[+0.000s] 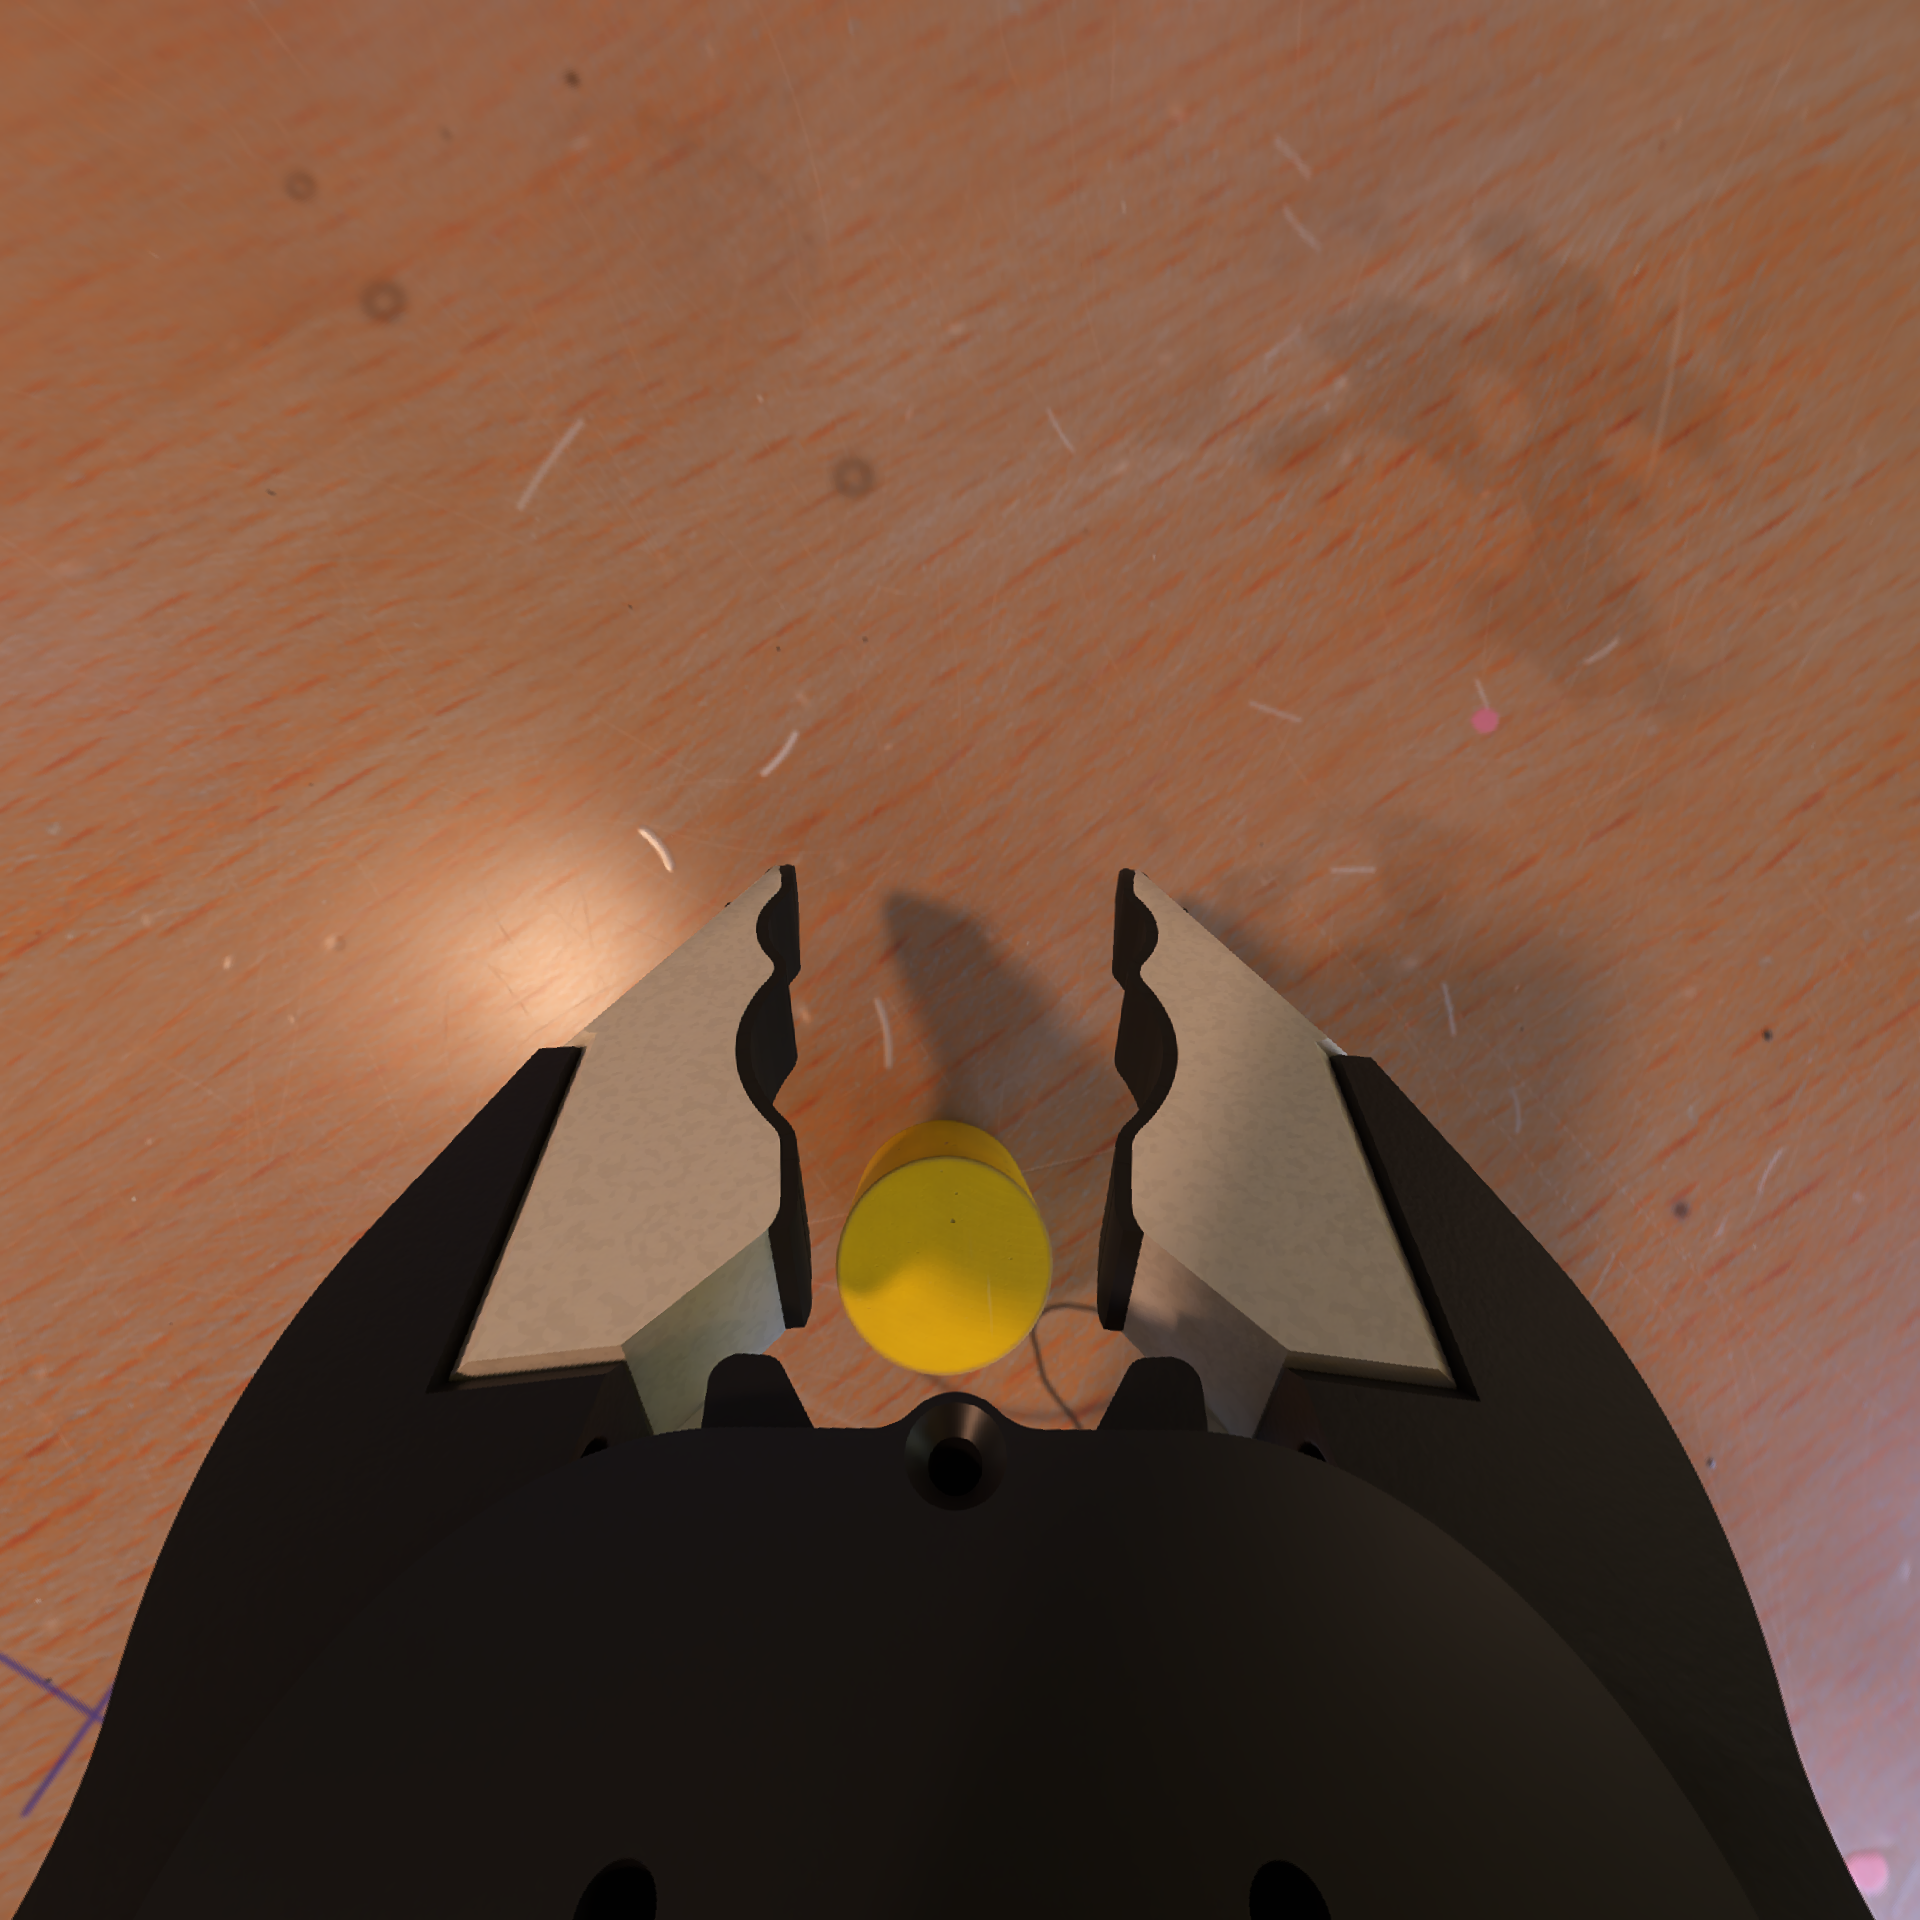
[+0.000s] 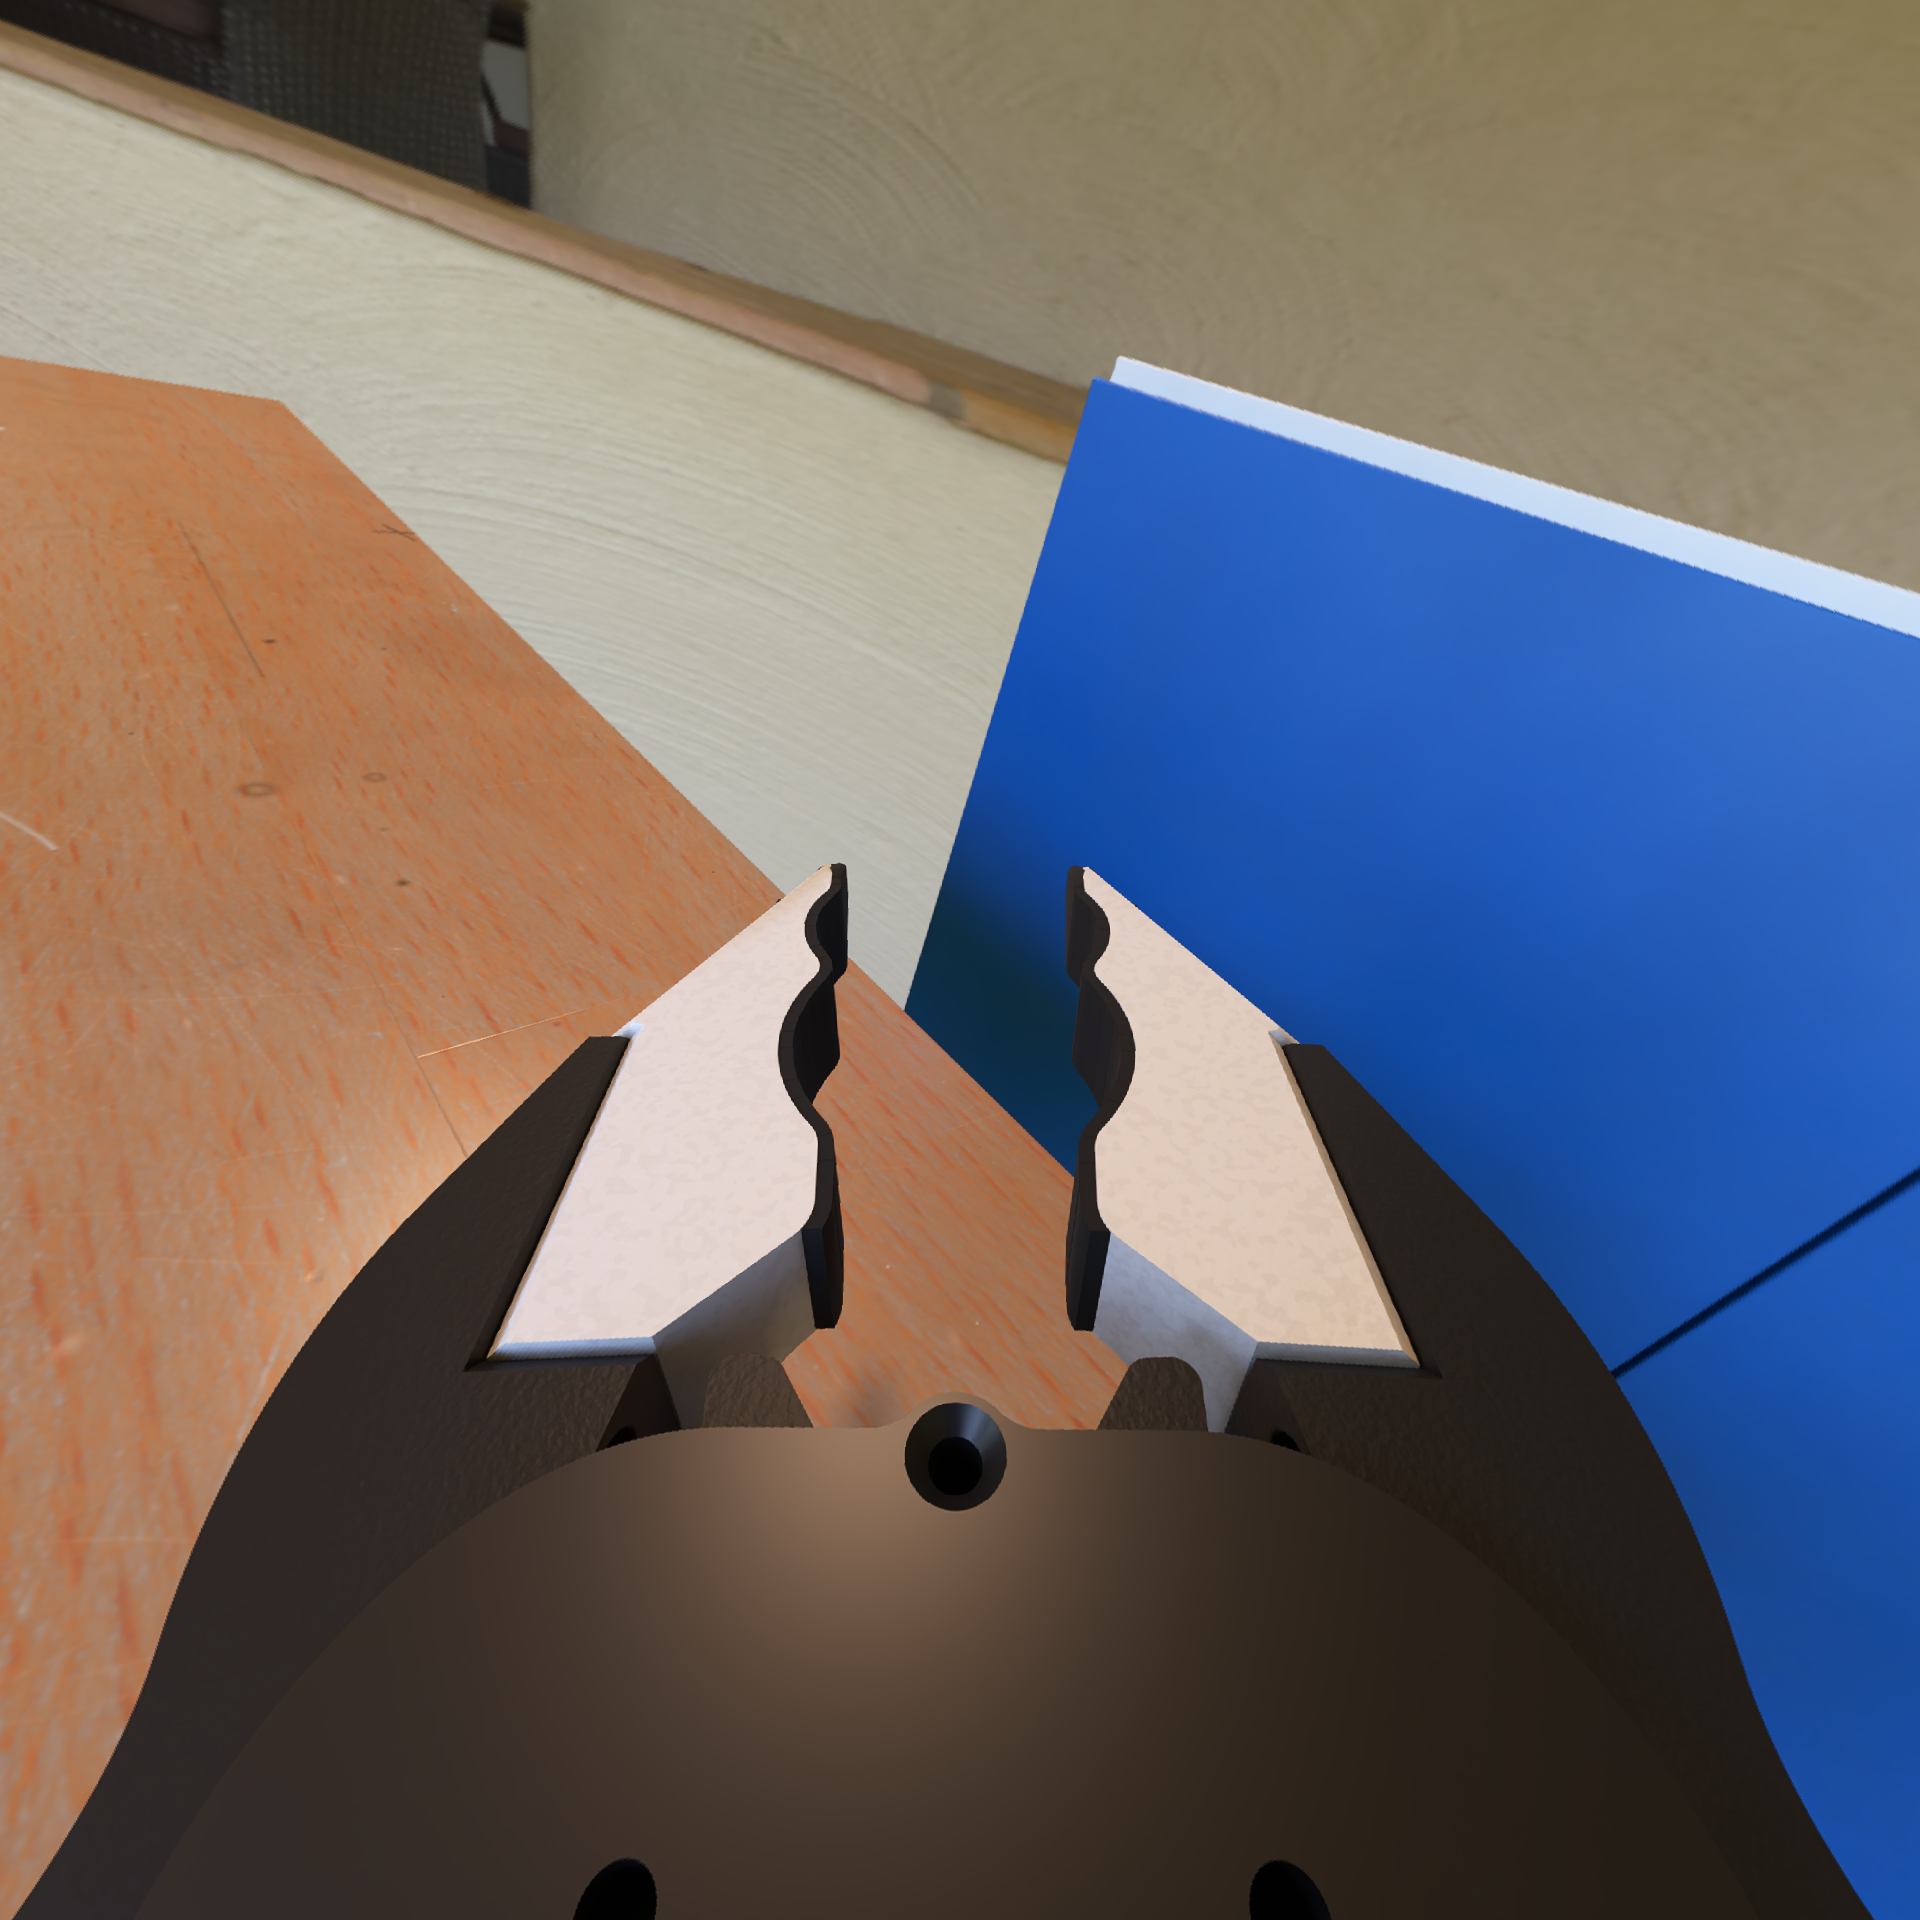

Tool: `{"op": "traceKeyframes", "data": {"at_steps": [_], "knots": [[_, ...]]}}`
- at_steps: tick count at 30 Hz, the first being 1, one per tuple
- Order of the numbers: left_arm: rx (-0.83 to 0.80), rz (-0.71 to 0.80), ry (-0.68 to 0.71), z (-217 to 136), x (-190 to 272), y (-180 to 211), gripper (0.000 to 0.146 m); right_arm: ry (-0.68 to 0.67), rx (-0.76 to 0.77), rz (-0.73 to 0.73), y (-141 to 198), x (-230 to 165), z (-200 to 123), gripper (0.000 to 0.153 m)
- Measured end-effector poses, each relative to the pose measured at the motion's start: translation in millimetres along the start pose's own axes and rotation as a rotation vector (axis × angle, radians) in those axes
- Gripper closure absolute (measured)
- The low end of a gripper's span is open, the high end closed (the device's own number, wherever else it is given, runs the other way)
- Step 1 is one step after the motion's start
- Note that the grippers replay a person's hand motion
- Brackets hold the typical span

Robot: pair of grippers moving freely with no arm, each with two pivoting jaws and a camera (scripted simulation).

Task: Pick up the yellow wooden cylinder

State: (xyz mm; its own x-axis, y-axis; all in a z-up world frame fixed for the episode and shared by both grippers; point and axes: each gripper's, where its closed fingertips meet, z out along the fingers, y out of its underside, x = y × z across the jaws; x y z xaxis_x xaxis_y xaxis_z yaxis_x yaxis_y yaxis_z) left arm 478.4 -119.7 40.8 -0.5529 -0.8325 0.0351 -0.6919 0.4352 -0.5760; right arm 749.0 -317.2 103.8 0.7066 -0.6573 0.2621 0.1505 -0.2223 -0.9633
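The yellow wooden cylinder [image 1: 943, 1255] stands upright on the orange wooden table [image 1: 935, 520], seen from above in the left wrist view. My left gripper [image 1: 956, 883] is open and points down at the table. The cylinder sits between its two fingers, near their base, with a gap on each side. It casts a shadow ahead between the fingertips. My right gripper [image 2: 956, 883] is open and empty. It hovers over the table's edge [image 2: 727, 810] and the cylinder does not show in the right wrist view.
A blue panel with a white edge [image 2: 1455, 831] stands to the right of the table in the right wrist view. Beige floor [image 2: 675, 540] and a wall with a wooden skirting lie beyond. A faint shadow crosses the table at the upper right in the left wrist view.
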Motion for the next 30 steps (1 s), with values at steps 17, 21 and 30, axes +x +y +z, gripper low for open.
{"op": "traceKeyframes", "data": {"at_steps": [17,21,30], "knots": [[-0.273,-0.095,-0.031,-28.9,-4.1,73.1,0.09,-0.063,0.031,0.134,-0.1,6.9,7.1,0.111],[-0.316,-0.063,-0.035,-21.8,-2.6,77.4,0.099,-0.062,0.053,0.227,-0.5,15.5,5.9,0.111],[-0.383,-0.25,0.151,-38.2,12.8,68.5,0.099,-0.054,0.08,0.331,0.1,26.3,4.2,0.112]]}}
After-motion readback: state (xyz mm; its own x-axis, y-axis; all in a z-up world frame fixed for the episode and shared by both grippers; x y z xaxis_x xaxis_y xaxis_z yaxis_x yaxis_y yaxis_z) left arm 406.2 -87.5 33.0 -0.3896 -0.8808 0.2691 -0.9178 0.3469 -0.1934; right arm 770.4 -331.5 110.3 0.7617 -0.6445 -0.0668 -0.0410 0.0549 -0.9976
